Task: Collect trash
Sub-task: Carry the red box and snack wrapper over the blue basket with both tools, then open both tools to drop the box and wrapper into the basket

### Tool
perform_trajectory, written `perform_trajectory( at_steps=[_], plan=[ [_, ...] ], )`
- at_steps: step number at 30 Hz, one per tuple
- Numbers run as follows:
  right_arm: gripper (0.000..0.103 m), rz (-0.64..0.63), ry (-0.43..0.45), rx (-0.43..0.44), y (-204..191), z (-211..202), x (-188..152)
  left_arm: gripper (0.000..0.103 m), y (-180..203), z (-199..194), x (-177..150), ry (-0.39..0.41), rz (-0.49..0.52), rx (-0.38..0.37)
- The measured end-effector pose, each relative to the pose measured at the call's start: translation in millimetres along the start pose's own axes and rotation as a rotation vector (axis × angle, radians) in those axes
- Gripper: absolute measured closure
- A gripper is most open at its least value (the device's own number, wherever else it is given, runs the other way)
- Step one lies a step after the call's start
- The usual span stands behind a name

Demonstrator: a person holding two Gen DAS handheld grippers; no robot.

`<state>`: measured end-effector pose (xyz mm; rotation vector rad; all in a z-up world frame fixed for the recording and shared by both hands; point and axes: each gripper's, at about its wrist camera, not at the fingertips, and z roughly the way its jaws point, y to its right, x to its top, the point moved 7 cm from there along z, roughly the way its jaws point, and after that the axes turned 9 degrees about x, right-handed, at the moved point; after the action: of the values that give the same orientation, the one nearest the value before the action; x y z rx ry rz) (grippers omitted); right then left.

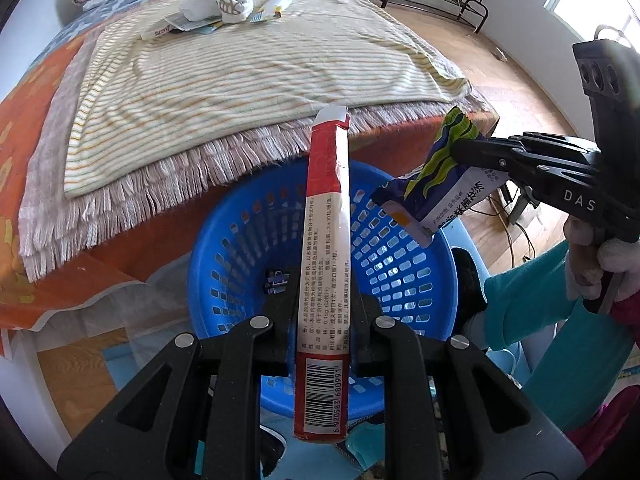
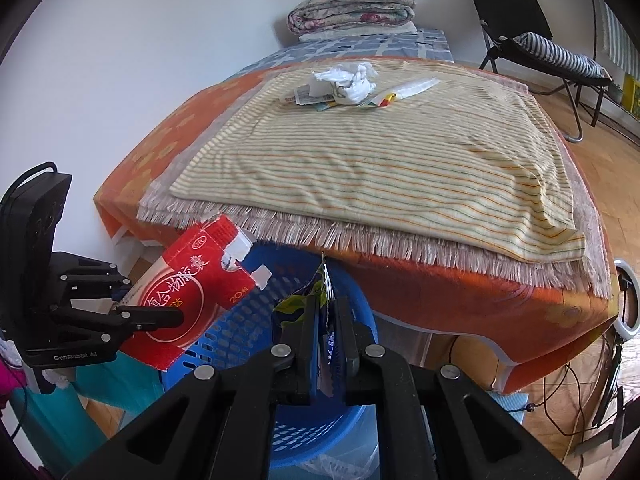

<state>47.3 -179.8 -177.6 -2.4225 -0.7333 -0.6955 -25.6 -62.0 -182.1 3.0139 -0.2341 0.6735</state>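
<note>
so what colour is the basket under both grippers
Blue basket, perforated with slots; clearest in the left wrist view.

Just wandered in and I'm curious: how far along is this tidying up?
Partway. One small dark item already lies in the blue basket. The left tongs hold a red box and the right tongs a snack wrapper above it. A trash pile remains on the bed.

One blue basket (image 1: pixel 400 248), one red carton (image 1: pixel 326 264), one snack wrapper (image 1: pixel 432 184), two grippers, one litter pile (image 2: pixel 352 88) at the table's far edge.

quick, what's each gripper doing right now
Left gripper: closed on a flattened red box.
Right gripper: closed on a snack wrapper.
</note>
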Motion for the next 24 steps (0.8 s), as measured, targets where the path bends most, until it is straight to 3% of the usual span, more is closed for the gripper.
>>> perform_trajectory(
  at_steps=[5, 15, 18, 22, 24],
  plan=[
    [0.096, -0.004, -0.014, 0.005, -2.3, 3.5, -4.1, 0.087, 3.3, 4.2, -4.8, -0.015, 0.004, -0.001],
    [0.077, 0.0, -0.03, 0.005, -1.2, 6.9, -7.1, 0.083, 5.8, 6.3, -5.1, -0.022, 0.009, -0.007],
    [0.072, 0.006, -0.034, 0.0, 0.1, 8.0, -7.8, 0.06, 7.4, 5.9, -4.9, -0.016, 0.013, -0.003],
    [0.049, 0.017, -0.027, -0.007, 2.9, 6.7, -6.8, 0.056, 7.2, 4.5, -3.8, -0.007, 0.012, 0.002],
    [0.045, 0.019, -0.022, -0.011, 3.7, 6.1, -5.8, 0.054, 6.2, 5.5, -3.9, -0.012, 0.007, 0.004]
  ],
)
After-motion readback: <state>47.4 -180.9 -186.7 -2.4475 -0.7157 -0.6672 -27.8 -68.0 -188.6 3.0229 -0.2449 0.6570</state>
